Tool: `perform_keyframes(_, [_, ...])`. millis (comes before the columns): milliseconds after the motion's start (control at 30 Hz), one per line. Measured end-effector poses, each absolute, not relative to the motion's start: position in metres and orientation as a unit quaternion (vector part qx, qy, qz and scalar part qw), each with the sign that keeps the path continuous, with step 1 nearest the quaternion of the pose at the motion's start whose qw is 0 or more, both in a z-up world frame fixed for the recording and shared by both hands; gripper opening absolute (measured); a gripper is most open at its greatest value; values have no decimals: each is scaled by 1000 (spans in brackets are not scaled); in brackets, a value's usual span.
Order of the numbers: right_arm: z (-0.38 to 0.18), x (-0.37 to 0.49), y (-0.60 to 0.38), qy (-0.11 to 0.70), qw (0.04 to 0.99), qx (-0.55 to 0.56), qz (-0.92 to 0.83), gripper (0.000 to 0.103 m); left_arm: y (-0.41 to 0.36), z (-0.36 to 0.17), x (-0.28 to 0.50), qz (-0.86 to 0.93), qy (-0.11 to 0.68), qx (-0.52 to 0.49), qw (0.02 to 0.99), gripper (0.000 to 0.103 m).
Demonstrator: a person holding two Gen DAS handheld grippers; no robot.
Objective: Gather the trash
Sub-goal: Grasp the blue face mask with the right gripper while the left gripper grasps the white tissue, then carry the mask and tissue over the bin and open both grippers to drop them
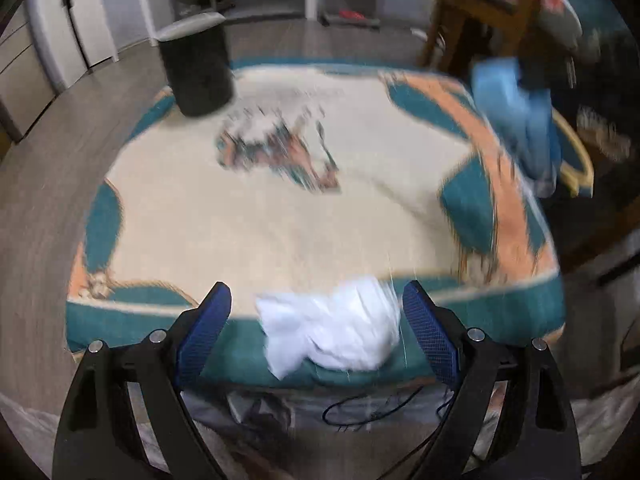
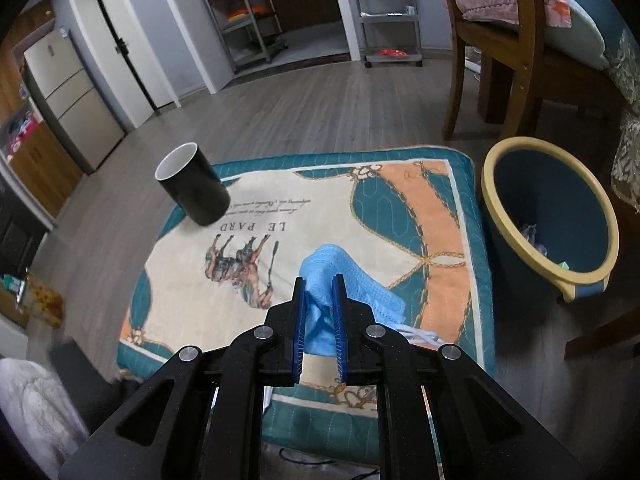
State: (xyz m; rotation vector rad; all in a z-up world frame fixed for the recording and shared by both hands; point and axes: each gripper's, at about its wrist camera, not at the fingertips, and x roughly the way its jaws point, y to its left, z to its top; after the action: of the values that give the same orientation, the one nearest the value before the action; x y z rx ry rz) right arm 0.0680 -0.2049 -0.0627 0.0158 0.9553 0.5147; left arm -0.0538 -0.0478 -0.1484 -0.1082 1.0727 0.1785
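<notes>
My right gripper (image 2: 319, 284) is shut on a blue face mask (image 2: 348, 280) and holds it above the patterned cushion (image 2: 400, 208). The mask also shows in the left wrist view (image 1: 516, 120), hanging at the right, blurred. My left gripper (image 1: 316, 292) is open, its blue pads on either side of a crumpled white tissue (image 1: 336, 332) that lies at the cushion's near edge (image 1: 280, 240). A blue bin with a yellow rim (image 2: 548, 216) stands on the floor right of the cushion, with some scraps inside.
A black mug (image 2: 192, 184) with white inside stands on the cushion's far left corner; it also shows in the left wrist view (image 1: 196, 68). A wooden chair (image 2: 500, 40) stands behind the bin. Shelving and cabinets line the far wall. Cables lie on the floor near the cushion.
</notes>
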Motion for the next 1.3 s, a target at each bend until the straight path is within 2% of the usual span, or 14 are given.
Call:
perform_keyframes(67, [-61,67,-206,453,857,11,246,14,-54,-159,-54,77,523,-42,848,84])
perform_keyframes(100, [-60,67,-207,452,857,13,246,14,-55,-165,-53,72,533,-42,842,76])
perform_keyframes(133, [-60,67,-207,451,858,15,246,14,-54,-169,-52,69,543,-47,836,63])
perform_keyframes(200, [-57,67,-208,449,858,18,248,14,-50,-172,-50,63,549,-57,832,54])
perform_keyframes(233, [-56,67,-209,447,859,21,248,14,-50,-171,-50,60,547,-57,833,44])
perform_keyframes(333, [-49,68,-212,442,862,29,248,14,-50,-167,-47,53,542,-51,837,35])
perform_keyframes(533, [-34,69,-219,426,869,42,248,14,-49,-151,-41,45,521,-48,851,28])
perform_keyframes(800, [-5,79,-240,402,882,53,240,14,-48,-119,-25,31,482,-34,875,27])
perform_keyframes(1033, [37,107,-295,353,912,68,196,14,-52,-73,7,12,433,-32,901,27])
perform_keyframes(1300, [36,143,-371,346,922,115,128,14,-86,-33,53,-33,394,-18,918,27])
